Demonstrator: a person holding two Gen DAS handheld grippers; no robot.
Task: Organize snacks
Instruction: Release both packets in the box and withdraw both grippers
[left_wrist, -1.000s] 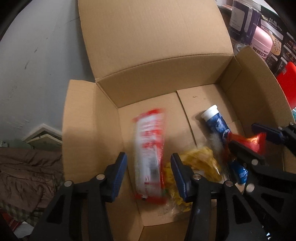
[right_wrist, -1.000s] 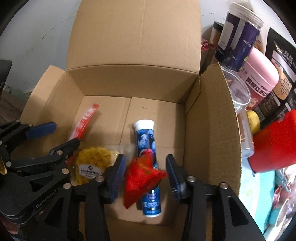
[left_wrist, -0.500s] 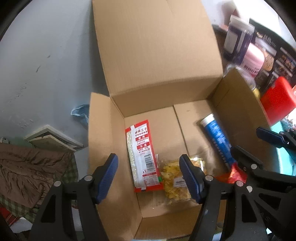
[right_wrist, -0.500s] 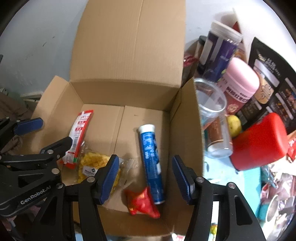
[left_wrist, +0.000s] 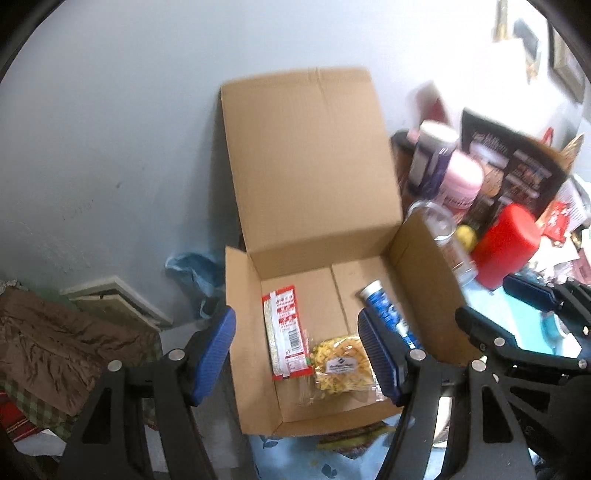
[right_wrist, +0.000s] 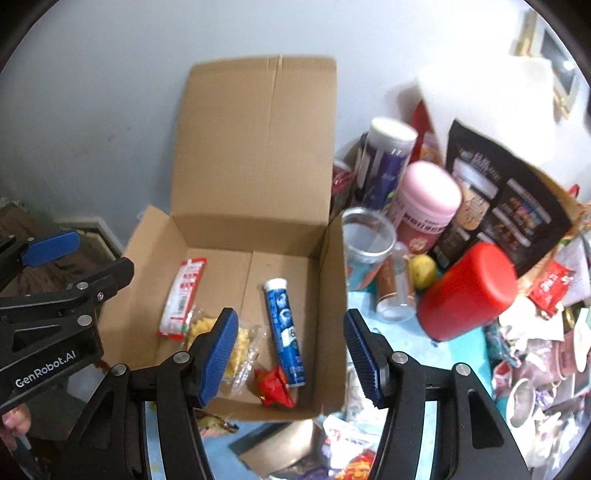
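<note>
Snacks lie flat in open brown cardboard box (right_wrist: 236, 229), so room remains; left hand-held gripper (left_wrist: 297, 356) and right hand-held gripper (right_wrist: 288, 356) above, jaws apart, empty, free for next item.

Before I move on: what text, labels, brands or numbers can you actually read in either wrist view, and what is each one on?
"GenRobot.AI": white lettering on the black body of the left tongs, read in the right wrist view.
"8": on the white patch of the blue tube in the cardboard box.
Red-and-white packet: barcode and characters, too small to read.
Yellow snack bag label: blurred.
Pink-lidded jar and black pouch: print unreadable.
</note>
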